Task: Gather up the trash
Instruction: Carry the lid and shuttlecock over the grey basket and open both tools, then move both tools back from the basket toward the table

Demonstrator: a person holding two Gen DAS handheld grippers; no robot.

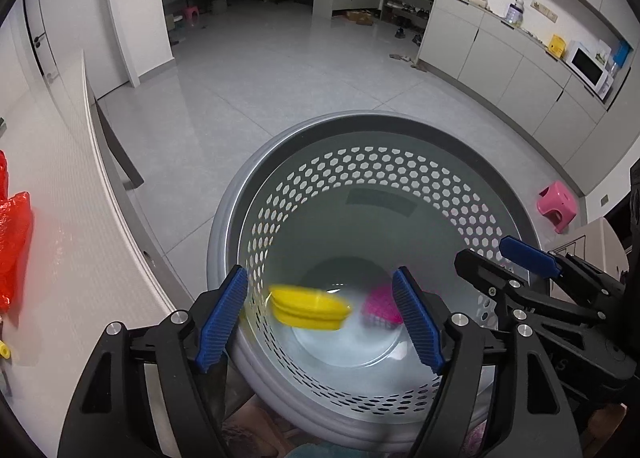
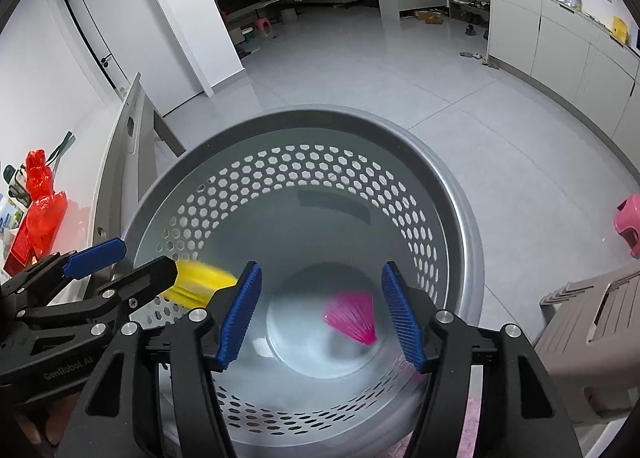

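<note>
Both grippers hang over the grey basket (image 1: 400, 130). The left gripper (image 1: 320, 318) and right gripper (image 2: 320, 318) are parted, gripping nothing. The yellow piece (image 1: 308, 308) and pink piece (image 2: 354, 316) (motion-blurred) sit below the jaws, inside the basket.

Both the left gripper (image 1: 320, 316) and the right gripper (image 2: 320, 314) are matte black linkages — silver round screws at the pivots, ribbed blue pads (image 2: 240, 314) — with pale "GenRobot.AI" lettering on the left one's side.
</note>
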